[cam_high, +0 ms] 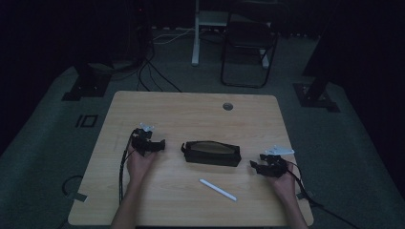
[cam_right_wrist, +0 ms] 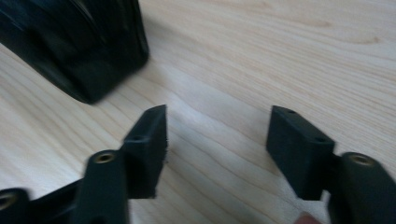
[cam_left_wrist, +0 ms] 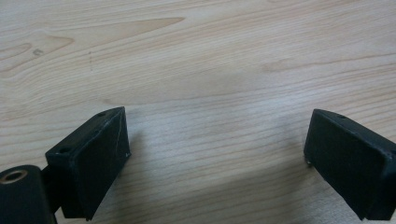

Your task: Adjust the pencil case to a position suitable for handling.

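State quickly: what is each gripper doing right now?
Left gripper: open, holding nothing.
Right gripper: open, holding nothing, beside the black case.

I'm looking at a light wooden table with rounded corners, its grain running pale and streaked in both gripper views. A round grommet hole sits near its far edge, right of centre. A long black fabric pencil case lies flat near the middle. A slim white pen lies on the bare wood nearer to me, angled, close to the case but apart from it.
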The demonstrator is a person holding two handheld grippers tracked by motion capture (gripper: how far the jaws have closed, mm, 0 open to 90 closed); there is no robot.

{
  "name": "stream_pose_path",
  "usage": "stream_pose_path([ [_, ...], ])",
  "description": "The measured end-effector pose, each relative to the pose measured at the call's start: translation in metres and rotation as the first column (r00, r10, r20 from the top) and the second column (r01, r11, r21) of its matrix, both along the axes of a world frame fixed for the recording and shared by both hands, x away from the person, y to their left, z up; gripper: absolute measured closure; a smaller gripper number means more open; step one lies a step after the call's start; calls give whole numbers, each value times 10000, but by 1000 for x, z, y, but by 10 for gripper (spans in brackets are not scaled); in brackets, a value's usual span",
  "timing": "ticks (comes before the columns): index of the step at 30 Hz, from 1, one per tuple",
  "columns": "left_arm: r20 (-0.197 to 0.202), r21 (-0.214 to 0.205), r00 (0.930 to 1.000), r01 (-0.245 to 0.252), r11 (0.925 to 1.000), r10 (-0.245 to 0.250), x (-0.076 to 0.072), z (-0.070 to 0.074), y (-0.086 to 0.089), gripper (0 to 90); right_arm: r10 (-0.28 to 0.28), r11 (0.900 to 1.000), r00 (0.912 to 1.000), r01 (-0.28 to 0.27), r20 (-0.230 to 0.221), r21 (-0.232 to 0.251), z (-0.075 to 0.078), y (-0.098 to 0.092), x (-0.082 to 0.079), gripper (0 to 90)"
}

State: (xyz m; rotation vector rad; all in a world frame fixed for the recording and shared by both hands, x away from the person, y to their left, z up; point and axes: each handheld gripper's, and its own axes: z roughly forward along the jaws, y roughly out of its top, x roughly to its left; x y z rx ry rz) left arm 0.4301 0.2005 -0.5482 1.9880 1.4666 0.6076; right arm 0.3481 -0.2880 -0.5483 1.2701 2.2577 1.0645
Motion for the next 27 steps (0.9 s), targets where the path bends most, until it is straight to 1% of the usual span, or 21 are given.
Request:
stream_pose_path([
  [1, 0, 0, 10000, 0, 10000, 0, 0, 0, 0, 71, 0, 10000, 10000, 0, 0, 0, 0, 0, 0, 426],
  [2, 22, -10, 10000, -18, 10000, 18, 0, 0, 0, 71, 4, 9999, 9999, -6, 125, 109, 6, 1, -1, 454],
  [4, 27, -9, 10000, -17, 10000, 17, -1, 0, 0, 71, 46, 9999, 9996, -48, 267, 101, 12, 5, -2, 469],
  [6, 46, -18, 10000, -35, 10000, 35, -1, 0, 0, 72, 217, 9996, 9992, -223, 342, 163, 17, 10, -1, 473],
  [8, 62, -24, 10000, -35, 10000, 35, -1, 0, 0, 74, 384, 9992, 9983, -388, 433, 97, 21, 16, 0, 474],
  [10, 74, -40, 10000, -43, 10000, 43, -1, -1, 0, 74, 459, 9989, 9977, -462, 498, 43, 22, 18, 0, 475],
  [11, 81, -45, 10000, -49, 10000, 49, -1, -1, 0, 74, 545, 9985, 9971, -546, 526, 12, 23, 23, 0, 474],
  [17, 81, -45, 10000, -56, 10000, 56, -2, -1, 0, 74, 742, 9972, 9952, -745, 635, 21, 28, 30, -2, 454],
  [19, 83, -44, 9999, -56, 10000, 56, -2, -1, 0, 74, 833, 9964, 9942, -841, 683, 80, 29, 32, -4, 449],
  [27, 79, -40, 10000, -49, 10000, 50, -2, -1, 0, 74, 1315, 9912, 9886, -1324, 727, 74, 31, 45, -13, 434],
])
